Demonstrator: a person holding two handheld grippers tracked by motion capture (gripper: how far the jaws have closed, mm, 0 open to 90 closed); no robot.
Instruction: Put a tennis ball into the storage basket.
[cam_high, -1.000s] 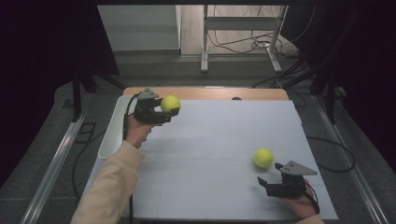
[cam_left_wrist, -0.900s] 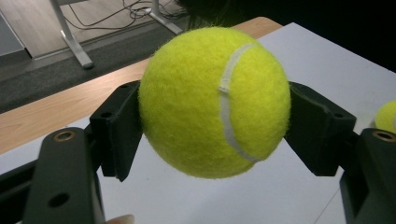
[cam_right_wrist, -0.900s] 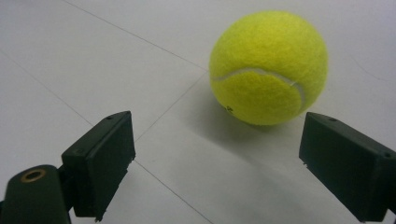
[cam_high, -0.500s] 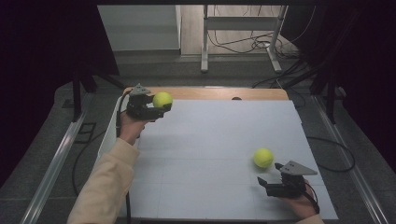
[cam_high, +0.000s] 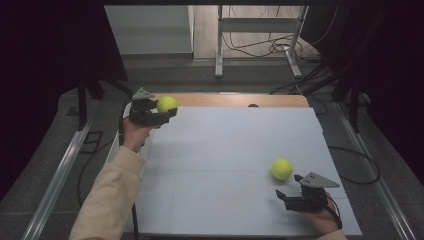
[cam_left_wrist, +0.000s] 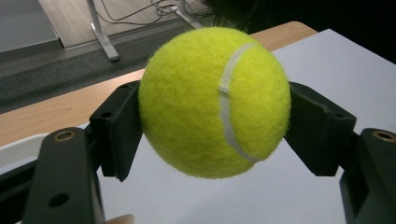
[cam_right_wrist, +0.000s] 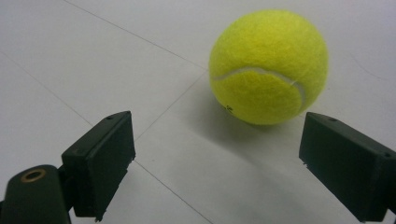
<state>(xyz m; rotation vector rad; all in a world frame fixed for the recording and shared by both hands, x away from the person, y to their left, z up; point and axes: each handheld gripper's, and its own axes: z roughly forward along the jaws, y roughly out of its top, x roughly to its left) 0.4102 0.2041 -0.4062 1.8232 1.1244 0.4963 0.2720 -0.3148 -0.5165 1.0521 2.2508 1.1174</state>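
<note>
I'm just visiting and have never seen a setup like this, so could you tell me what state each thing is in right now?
Left gripper: shut on a tennis ball, held up near the far left corner of the table.
Held tennis ball: clamped between both jaws, off the surface.
Right gripper: open, jaws wide, nothing between them.
Second tennis ball: resting free on the white table, just ahead of the right gripper.
</note>
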